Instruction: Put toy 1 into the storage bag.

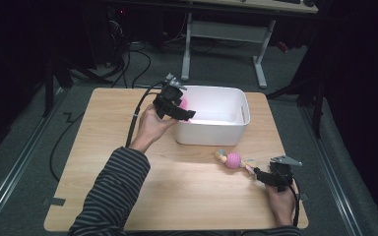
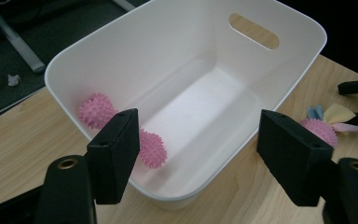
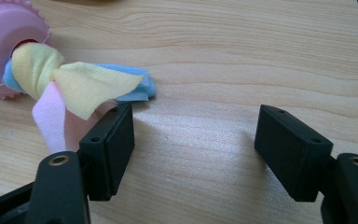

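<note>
Overhead, your left gripper (image 1: 177, 105) hangs at the white bin's (image 1: 241, 105) left rim, while your right gripper (image 1: 270, 178) sits just beside the tassel toy (image 1: 233, 160), whose long axis runs up-left away from it. Left gripper view: jaws spread, empty, above two pink spiky balls (image 2: 151, 148) inside the bin. Right gripper view: jaws spread; the toy's cloth tail (image 3: 81, 88) lies by the left-hand jaw, so you'd likely need to shift that way.
</note>
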The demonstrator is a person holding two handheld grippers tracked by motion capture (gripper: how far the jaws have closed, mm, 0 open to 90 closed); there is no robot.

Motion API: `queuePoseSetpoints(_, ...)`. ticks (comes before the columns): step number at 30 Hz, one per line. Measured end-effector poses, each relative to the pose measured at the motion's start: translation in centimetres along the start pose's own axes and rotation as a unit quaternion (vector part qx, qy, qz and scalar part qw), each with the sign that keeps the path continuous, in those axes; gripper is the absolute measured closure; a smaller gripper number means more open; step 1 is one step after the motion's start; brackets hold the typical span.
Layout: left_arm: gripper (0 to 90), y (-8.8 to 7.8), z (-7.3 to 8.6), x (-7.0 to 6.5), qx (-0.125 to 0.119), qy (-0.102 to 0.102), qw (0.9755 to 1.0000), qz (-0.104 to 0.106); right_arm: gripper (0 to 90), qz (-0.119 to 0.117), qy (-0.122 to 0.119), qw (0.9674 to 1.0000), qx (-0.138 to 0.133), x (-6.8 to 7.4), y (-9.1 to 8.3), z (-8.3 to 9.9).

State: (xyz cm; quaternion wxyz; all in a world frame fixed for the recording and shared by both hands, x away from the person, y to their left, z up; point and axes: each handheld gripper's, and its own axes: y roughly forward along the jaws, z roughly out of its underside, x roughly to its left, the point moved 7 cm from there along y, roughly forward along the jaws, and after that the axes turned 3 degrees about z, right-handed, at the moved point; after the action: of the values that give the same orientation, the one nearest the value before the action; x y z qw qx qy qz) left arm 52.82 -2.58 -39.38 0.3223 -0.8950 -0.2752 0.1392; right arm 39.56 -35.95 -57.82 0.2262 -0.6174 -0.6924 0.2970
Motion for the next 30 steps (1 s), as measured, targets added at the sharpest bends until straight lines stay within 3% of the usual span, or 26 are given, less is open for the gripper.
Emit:
queuePoseSetpoints(14,29.8,-2.5,3.6,0.5,-0.013,-0.004,0.9998,-0.018,28.3,0.000,0.000,1.0000,0.000,0.0,0.0,0.0)
queuePoseSetpoints(30,29.5,-5.1,8.5,1.0,-0.035,-0.036,0.9982,-0.033,28.3,-0.001,0.001,1.0000,0.001,0.1,0.0,0.0)
